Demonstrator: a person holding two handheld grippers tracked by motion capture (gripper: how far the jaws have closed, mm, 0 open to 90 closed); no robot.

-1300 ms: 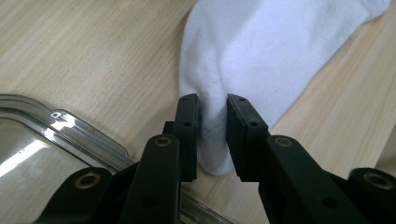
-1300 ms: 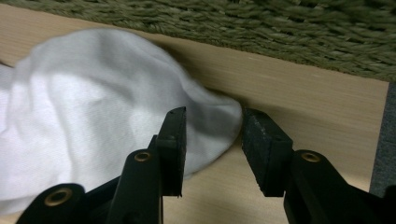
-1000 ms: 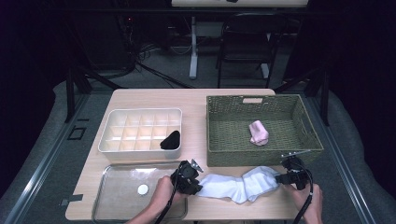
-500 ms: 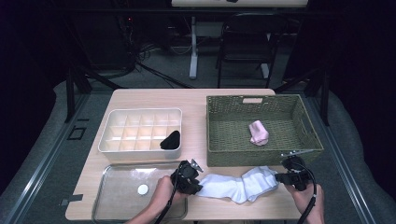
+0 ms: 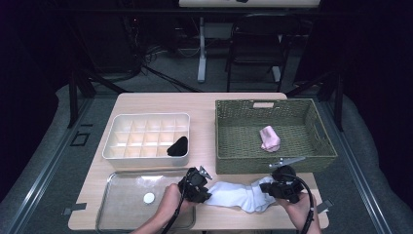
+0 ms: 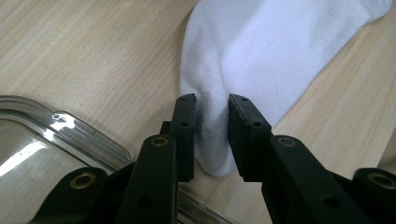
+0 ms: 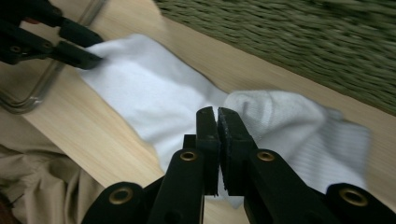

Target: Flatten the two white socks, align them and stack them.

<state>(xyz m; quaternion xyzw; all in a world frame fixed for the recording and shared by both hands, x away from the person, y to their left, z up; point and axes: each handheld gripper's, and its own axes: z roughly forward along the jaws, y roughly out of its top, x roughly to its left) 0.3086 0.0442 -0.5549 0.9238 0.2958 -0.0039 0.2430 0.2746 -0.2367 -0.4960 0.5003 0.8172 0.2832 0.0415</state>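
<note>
My left gripper (image 6: 212, 112) has its jaws pinched on one end of the white sock (image 6: 261, 51), a bunched fold of cloth squeezed between the pads. My right gripper (image 7: 217, 116) has its jaws pressed almost together on a thin fold near the sock's middle, where the fabric is doubled over; those jaws have just been closing. From the right gripper view I see the left gripper (image 7: 70, 49) clamped on the far end of the sock (image 7: 154, 93).

In the high view the sock (image 5: 238, 192) lies stretched along the near edge of the wooden table (image 5: 204, 105), between the left gripper (image 5: 202, 187) and the right gripper (image 5: 275, 187). A clear tray (image 5: 114, 217) sits just beside the left gripper. Beyond are a white divided box (image 5: 146, 119) with a black item (image 5: 178, 146) in one corner cell, and a woven basket (image 5: 272, 163) holding a pink item (image 5: 269, 138).
</note>
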